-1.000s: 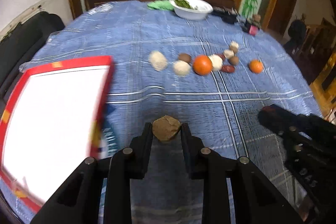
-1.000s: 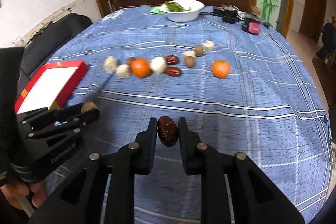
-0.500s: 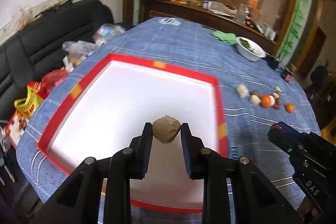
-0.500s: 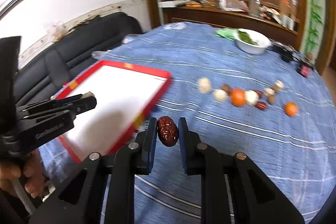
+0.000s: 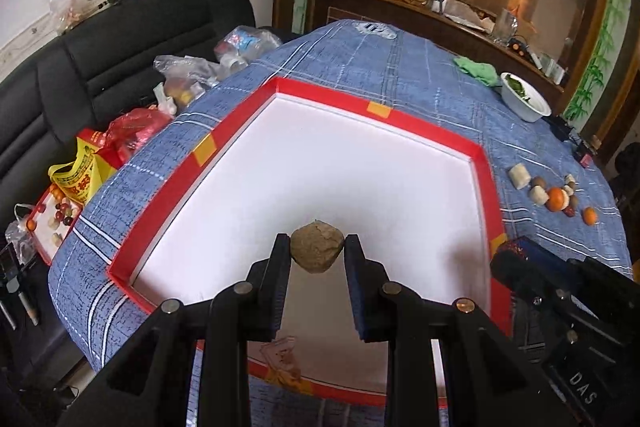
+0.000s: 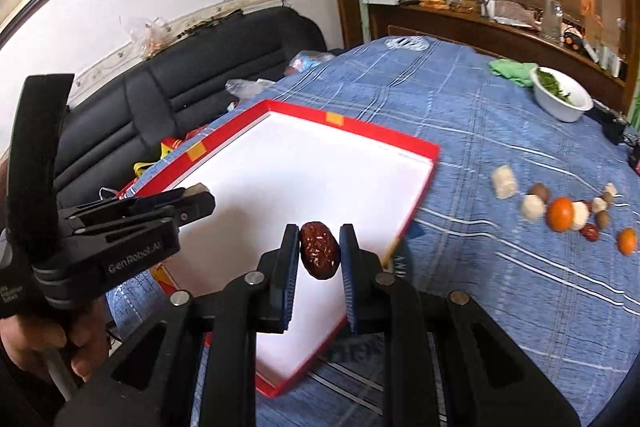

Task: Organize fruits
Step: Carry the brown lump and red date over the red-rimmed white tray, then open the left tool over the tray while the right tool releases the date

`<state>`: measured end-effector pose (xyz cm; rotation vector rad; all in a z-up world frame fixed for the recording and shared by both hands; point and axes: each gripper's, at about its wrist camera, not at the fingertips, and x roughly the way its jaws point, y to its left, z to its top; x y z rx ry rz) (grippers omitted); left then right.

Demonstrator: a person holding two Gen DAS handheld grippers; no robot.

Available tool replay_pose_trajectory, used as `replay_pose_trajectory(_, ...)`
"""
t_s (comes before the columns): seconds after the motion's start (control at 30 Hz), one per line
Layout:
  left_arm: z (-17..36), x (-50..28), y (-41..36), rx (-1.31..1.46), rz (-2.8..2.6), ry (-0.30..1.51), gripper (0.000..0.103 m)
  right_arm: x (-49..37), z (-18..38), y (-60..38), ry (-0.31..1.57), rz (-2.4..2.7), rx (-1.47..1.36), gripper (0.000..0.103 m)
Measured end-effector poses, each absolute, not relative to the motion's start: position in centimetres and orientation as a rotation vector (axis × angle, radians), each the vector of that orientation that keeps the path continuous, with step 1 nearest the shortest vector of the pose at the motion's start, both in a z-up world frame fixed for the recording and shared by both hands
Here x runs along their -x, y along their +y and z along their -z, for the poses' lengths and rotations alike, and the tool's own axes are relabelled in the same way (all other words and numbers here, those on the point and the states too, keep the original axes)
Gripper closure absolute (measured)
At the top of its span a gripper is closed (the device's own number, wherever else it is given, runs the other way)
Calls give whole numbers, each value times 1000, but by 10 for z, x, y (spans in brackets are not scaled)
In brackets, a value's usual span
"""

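Observation:
My left gripper [image 5: 317, 254] is shut on a rough brown walnut [image 5: 317, 251] and holds it above the white inside of the red-rimmed tray [image 5: 328, 97]. My right gripper [image 6: 319, 251] is shut on a dark red date [image 6: 319, 250] over the tray's near right part [image 6: 380, 135]. The left gripper also shows in the right wrist view [image 6: 192, 201], and the right gripper in the left wrist view [image 5: 516, 259]. Several fruits lie in a row on the cloth to the right: an orange [image 6: 561, 213], a small orange [image 6: 626, 241], white pieces [image 6: 504, 182], brown nuts.
The tray lies on a round table with a blue checked cloth [image 6: 500, 131]. A white bowl of greens [image 6: 562, 99] and a green cloth [image 5: 478, 69] stand at the far side. A black sofa [image 5: 120, 43] with plastic bags [image 5: 188, 73] is left of the table.
Both grippers have swung left from over the fruit row to over the tray, still holding the walnut and the date. The tray now fills the left wrist view.

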<state>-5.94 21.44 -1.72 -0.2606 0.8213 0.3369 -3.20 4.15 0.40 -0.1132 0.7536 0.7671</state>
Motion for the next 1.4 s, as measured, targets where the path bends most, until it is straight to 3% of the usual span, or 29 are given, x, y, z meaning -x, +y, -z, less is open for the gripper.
replay_pose_trajectory(0.5, 25, 61, 230, 267, -390, 856, 76, 29, 17, 66, 819, -786, 139, 80)
replay_pose_trajectory(0.6, 27, 62, 235, 287, -417, 864, 51, 25, 22, 69, 848, -770, 150, 80)
replay_pose_trajectory(0.67, 26, 65, 238, 290, -450, 859, 25, 23, 27, 70, 870, -757, 156, 74)
replay_pose_trajectory(0.7, 25, 66, 238, 293, -460, 853, 24, 22, 29, 70, 881, -746, 160, 69)
replay_pose_trajectory(0.77, 24, 68, 240, 307, -473, 850, 24, 22, 29, 68, 891, -751, 151, 47)
replay_pose_trajectory(0.83, 21, 68, 239, 328, -477, 841, 24, 24, 26, 63, 876, -750, 144, 40)
replay_pose_trajectory(1.13, -4, 20, 173, 221, -281, 800, 24, 7, 6, -21, 789, -632, -43, 40)
replay_pose_trajectory(1.3, -8, -41, 117, 63, -115, 841, 24, -36, 23, -78, 855, -478, -130, 41)
replay_pose_trajectory(1.4, -1, -66, 106, 5, -99, 889, 24, -66, 35, -88, 906, -446, -144, 51)
